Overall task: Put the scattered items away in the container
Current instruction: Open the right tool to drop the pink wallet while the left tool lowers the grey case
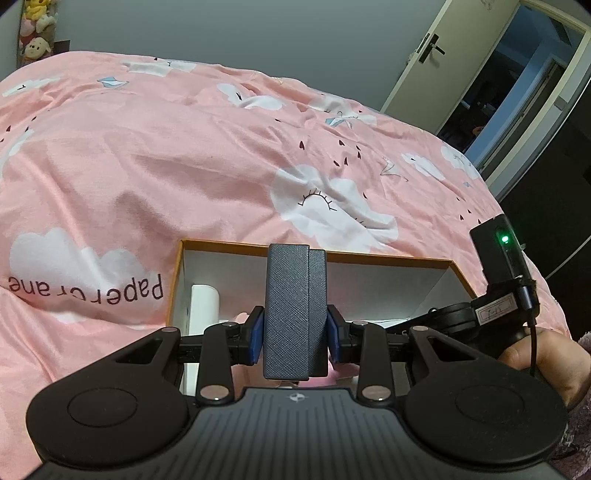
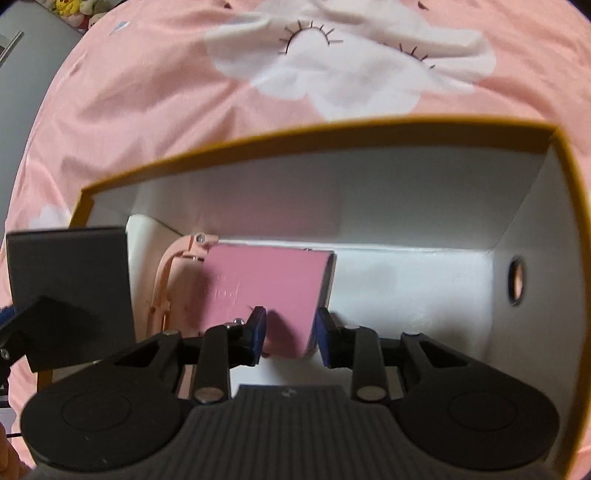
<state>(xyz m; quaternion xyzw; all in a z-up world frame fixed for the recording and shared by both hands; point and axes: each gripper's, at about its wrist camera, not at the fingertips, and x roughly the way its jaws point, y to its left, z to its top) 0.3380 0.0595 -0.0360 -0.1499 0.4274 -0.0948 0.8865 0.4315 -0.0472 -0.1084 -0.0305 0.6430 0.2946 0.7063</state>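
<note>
Inside the orange-rimmed box [image 2: 332,136] on the pink bedcover [image 1: 147,166], a pink booklet [image 2: 266,291] and a pink tool [image 2: 166,280] are already laid, the right gripper [image 2: 290,334] standing released over the booklet, while a dark case [image 1: 293,310], clamped by the left gripper [image 1: 295,334] above the box, is judged still to be placed.

I am working in a home bedroom. A bed is filling most of my left wrist view, its pink duvet cover [image 1: 177,155] showing white clouds with sleepy eyelashes, paper cranes and small hearts. At about ten o'clock, stuffed toys [image 1: 35,33] are hanging against the plain grey wall [image 1: 258,33]. At about two o'clock, a pale door [image 1: 436,62] with a dark lever handle is standing open onto a dim room beyond. In my right wrist view the same cloud-printed bedding is lying around the orange-rimmed box [image 2: 332,129].
</note>
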